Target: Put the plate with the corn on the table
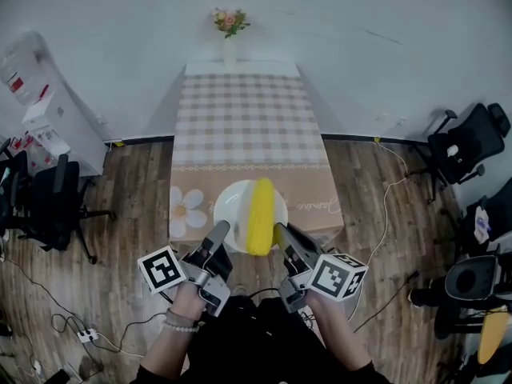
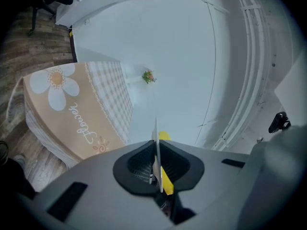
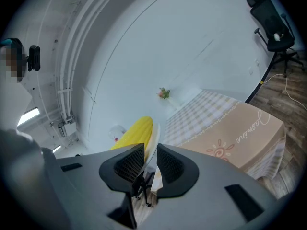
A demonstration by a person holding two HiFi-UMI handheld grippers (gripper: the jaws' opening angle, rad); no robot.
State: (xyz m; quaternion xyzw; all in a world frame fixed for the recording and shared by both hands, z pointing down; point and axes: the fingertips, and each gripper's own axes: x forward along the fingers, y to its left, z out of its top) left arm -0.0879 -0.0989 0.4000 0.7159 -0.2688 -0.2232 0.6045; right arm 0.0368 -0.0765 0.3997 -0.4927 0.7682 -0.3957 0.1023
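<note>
White plate (image 1: pixel 232 205) held in the air, roughly level, at the near end of the table (image 1: pixel 314 134); in the head view overlapping the hanging front flap of the cloth, not set down on the tabletop. Yellow corn (image 1: pixel 260 213) lying lengthwise on the plate's right half, near tip poking past the near rim, between the two grippers.

On the near-left rim, left gripper (image 1: pixel 219 230) clenched hard. Along its own jaws, pads pressed on the thin rim seen edge-on, a sliver of corn just to the right of it. On the near-right rim, right gripper (image 1: pixel 280 230) grasping too, jaws standing wider, rim between the pads and the cob rising just to the left. Nearer than the jaws, left marker cube (image 1: pixel 162 269) and right marker cube (image 1: pixel 338 276). Left hand (image 1: pixel 190 301) under its gripper, beaded bracelet (image 1: pixel 180 323) on the wrist. Dark sleeves at the near edge of the head view.

Table long and narrow, running toward the far wall, covered in a checked cloth (image 1: pixel 240 102) with a beige border. White daisy (image 1: pixel 186 210) and script lettering on the front flap. Small vase of flowers (image 1: pixel 230 22) at the far end, against the wall.

Wooden floor (image 1: pixel 136 182) all around. Black office chair (image 1: pixel 52 202) well off to the left, another chair (image 1: pixel 468 146) off to the right by the wall. White unit (image 1: pixel 48 110) at the far left. Cable (image 1: pixel 388 206) trailing on the floor right of the table. Power strip (image 1: pixel 84 336) at the near left.
</note>
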